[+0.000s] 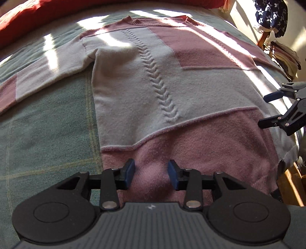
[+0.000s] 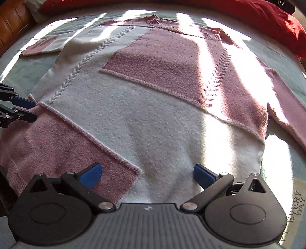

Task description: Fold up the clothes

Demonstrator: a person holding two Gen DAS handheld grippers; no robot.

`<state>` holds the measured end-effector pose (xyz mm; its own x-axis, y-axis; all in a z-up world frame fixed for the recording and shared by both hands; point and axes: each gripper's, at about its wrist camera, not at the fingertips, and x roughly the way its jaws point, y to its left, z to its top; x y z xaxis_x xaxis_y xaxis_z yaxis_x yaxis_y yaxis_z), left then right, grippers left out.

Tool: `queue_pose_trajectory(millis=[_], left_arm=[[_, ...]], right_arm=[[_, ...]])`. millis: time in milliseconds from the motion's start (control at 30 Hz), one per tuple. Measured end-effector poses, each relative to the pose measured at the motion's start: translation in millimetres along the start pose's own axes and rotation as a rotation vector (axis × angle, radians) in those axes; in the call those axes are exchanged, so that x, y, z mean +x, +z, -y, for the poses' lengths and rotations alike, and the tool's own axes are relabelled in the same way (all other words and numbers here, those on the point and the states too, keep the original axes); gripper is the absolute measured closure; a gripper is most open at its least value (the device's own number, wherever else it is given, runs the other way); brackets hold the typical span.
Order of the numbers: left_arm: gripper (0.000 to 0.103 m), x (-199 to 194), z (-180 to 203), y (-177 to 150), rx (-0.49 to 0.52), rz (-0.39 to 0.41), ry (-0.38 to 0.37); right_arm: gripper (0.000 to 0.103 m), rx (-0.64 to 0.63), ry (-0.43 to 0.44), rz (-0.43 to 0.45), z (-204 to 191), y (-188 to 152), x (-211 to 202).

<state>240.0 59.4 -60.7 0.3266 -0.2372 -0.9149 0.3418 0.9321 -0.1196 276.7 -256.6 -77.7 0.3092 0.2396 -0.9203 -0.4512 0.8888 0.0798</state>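
Observation:
A pink and white knit sweater (image 1: pixel 153 86) lies spread flat on a green plaid bedcover (image 1: pixel 47 124), neck away from me, sleeves out to both sides. It also shows in the right wrist view (image 2: pixel 149 115). My left gripper (image 1: pixel 151 173) is open over the pink hem near the lower left corner, with nothing between its blue pads. My right gripper (image 2: pixel 147 174) is wide open over the hem on the white part. Each gripper shows in the other's view: the right one (image 1: pixel 267 109) at the sweater's right edge, the left one (image 2: pixel 30 110) at its left edge.
A red pillow or blanket (image 1: pixel 38 17) lies along the head of the bed. A chair with stacked clothes (image 1: pixel 283 55) and a dark star-print garment (image 1: pixel 271 15) stand to the right. The bed's wooden edge (image 1: pixel 292 183) shows at lower right. Bright sunlight bands cross the sweater.

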Motion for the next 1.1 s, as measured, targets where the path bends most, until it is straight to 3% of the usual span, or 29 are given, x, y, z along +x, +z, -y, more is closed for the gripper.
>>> queue_pose_trajectory(millis=[133,200,267,367,467,500,667,700,867,967,1033,1100], left_arm=[[0.060,-16.3,3.9,-16.5,-0.020,-0.103,-0.002],[0.060,-23.1,10.8,-4.7,0.014,-0.081,0.006],[0.060,-27.3,18.3,11.0,0.054,-0.010,-0.003],[0.055,-14.0,33.7,34.1,0.122,0.032,-0.040],[0.054,9.7,43.2,40.5,0.135,-0.014,-0.082],[0.049,15.9,44.4,39.0,0.131,-0.036,-0.086],[0.015,24.2,45.7,28.9,0.090,-0.051,-0.135],[0.013,25.1,46.4,28.2,0.087,-0.053,-0.131],[0.016,20.0,56.8,31.7,0.112,-0.041,-0.090],[0.014,6.8,63.2,26.4,0.162,-0.003,-0.117],[0.014,9.5,67.9,17.7,0.204,-0.034,-0.108],[0.015,15.8,68.5,6.9,0.214,-0.075,-0.081]], right_arm=[[0.000,-0.010,-0.020,-0.052,-3.3,-43.4,-12.7],[0.000,-0.037,-0.030,-0.075,-8.1,-48.9,-16.6],[0.000,-0.032,-0.025,-0.072,-9.7,-43.1,-21.9],[0.000,-0.022,-0.039,-0.021,-8.2,-24.7,-24.8],[0.000,0.007,-0.028,-0.089,-1.6,-13.2,-7.1],[0.000,0.033,-0.018,-0.139,2.4,-13.2,2.7],[0.000,0.061,-0.037,-0.083,2.4,-22.3,3.6],[0.000,0.058,-0.038,-0.076,2.0,-23.6,3.3],[0.000,0.020,-0.055,-0.077,-2.9,-25.0,0.2],[0.000,0.001,-0.048,-0.052,-6.8,-27.6,-20.9],[0.000,-0.005,-0.022,-0.028,-7.5,-38.1,-31.2],[0.000,-0.025,-0.026,-0.066,-8.4,-51.0,-26.0]])
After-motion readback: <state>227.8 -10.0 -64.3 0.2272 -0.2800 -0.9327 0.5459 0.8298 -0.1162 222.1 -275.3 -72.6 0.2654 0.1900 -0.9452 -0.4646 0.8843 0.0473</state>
